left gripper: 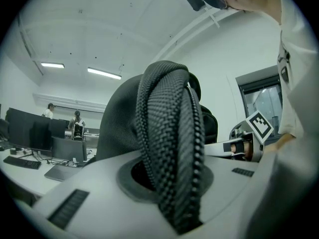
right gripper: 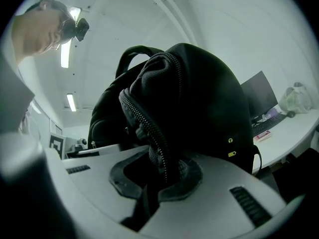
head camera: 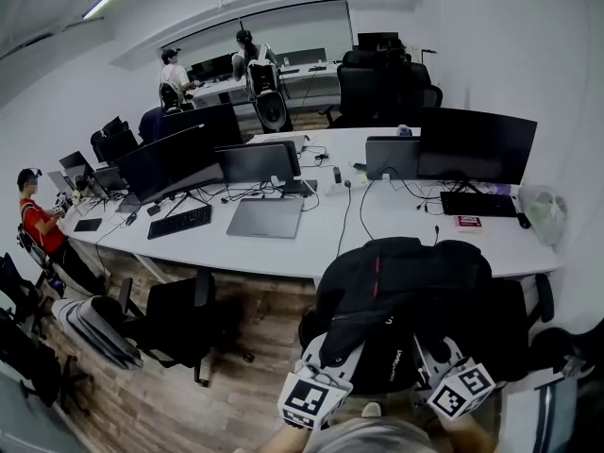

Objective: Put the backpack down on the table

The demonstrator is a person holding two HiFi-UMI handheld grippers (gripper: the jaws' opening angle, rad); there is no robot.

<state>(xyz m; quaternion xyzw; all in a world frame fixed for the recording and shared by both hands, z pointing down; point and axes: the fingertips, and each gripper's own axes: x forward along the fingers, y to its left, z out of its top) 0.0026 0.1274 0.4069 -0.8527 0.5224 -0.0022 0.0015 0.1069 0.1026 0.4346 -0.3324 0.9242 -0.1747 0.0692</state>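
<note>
The black backpack point(head camera: 406, 295) with a red stripe hangs in the air in front of the white table point(head camera: 387, 229), just short of its near edge. My left gripper point(head camera: 332, 355) is shut on a woven black strap point(left gripper: 169, 148) at the pack's left lower side. My right gripper point(head camera: 432, 355) is shut on a zippered fold point(right gripper: 154, 148) of the backpack point(right gripper: 199, 93) at its right lower side. Both grippers point level toward the table. The pack's bulk hides the fingertips in the head view. The right gripper's marker cube point(left gripper: 259, 126) shows in the left gripper view.
On the table stand dark monitors point(head camera: 477, 144), a laptop point(head camera: 392, 157), keyboards point(head camera: 179, 222), a grey pad point(head camera: 264, 218) and cables. A clear bag point(head camera: 545, 210) lies at its right end. An office chair point(head camera: 179, 319) stands at the left. People sit at the left point(head camera: 38, 220) and back point(head camera: 175, 69).
</note>
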